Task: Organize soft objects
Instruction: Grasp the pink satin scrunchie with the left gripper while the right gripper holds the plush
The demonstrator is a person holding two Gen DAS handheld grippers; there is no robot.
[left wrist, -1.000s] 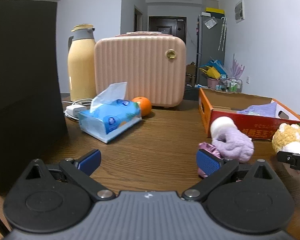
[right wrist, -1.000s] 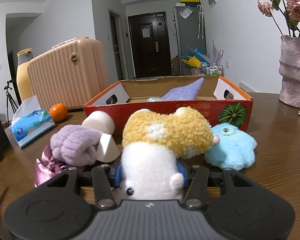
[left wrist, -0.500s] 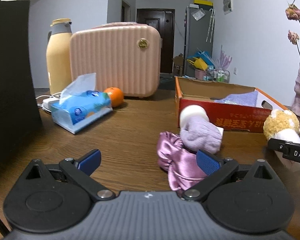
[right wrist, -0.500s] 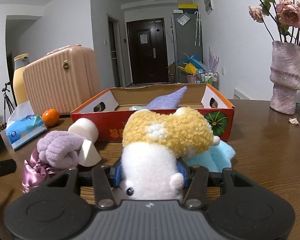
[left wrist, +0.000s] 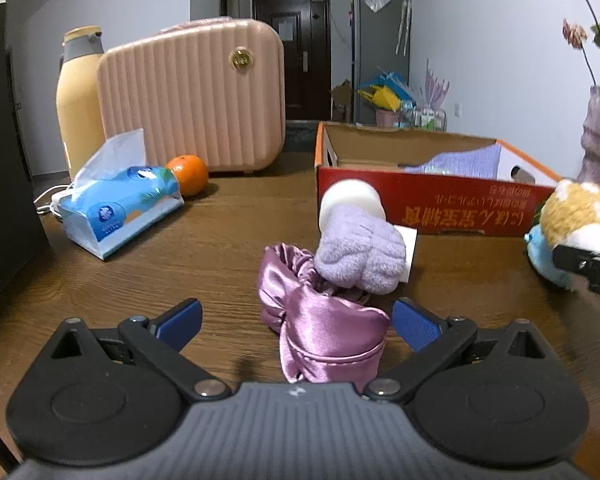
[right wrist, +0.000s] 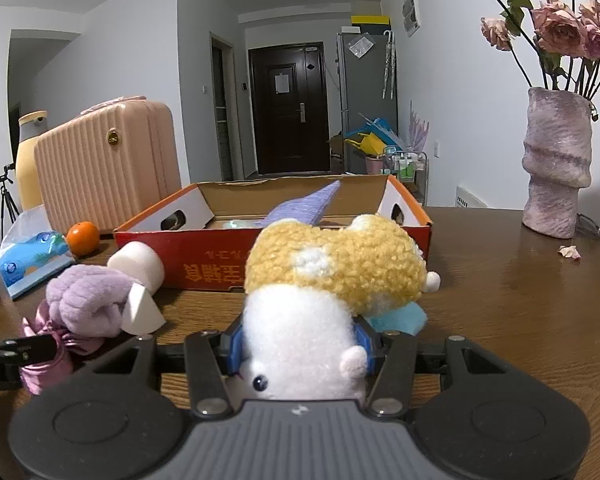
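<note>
A wooden table [left wrist: 220, 240] fills both wrist views. The right gripper [right wrist: 300, 344] has its blue pads pressed into the sides of a plush toy [right wrist: 324, 296], pinching it at its white, fleecy lower body. The toy has a curly, mustard-yellow upper part with a small white patch, a tiny white paw and one dark bead eye near the gripper body. It is held in front of a red cardboard box [right wrist: 220, 268], whose open top shows a folded lilac cloth [right wrist: 304, 208] inside. A fluffy pale-blue toy [right wrist: 400, 316] peeks out from beneath the plush; whether they touch is unclear.

The left gripper [left wrist: 296, 320] has its jaws spread wide, with its blue pads on either side of a shiny purple satin scrunchie [left wrist: 320, 320] lying crumpled on the table and neither pad pressing on it. Just behind the scrunchie, touching it, lies a lavender fuzzy bundle [left wrist: 360, 256] with a white cylindrical end, resting close against the box front.

Further left on the table are a blue tissue pack [left wrist: 120, 208], an orange [left wrist: 188, 174], a ribbed pink case [left wrist: 192, 100] and a yellow flask [left wrist: 80, 100]. A mauve vase [right wrist: 556, 164] with dried roses stands on the right.
</note>
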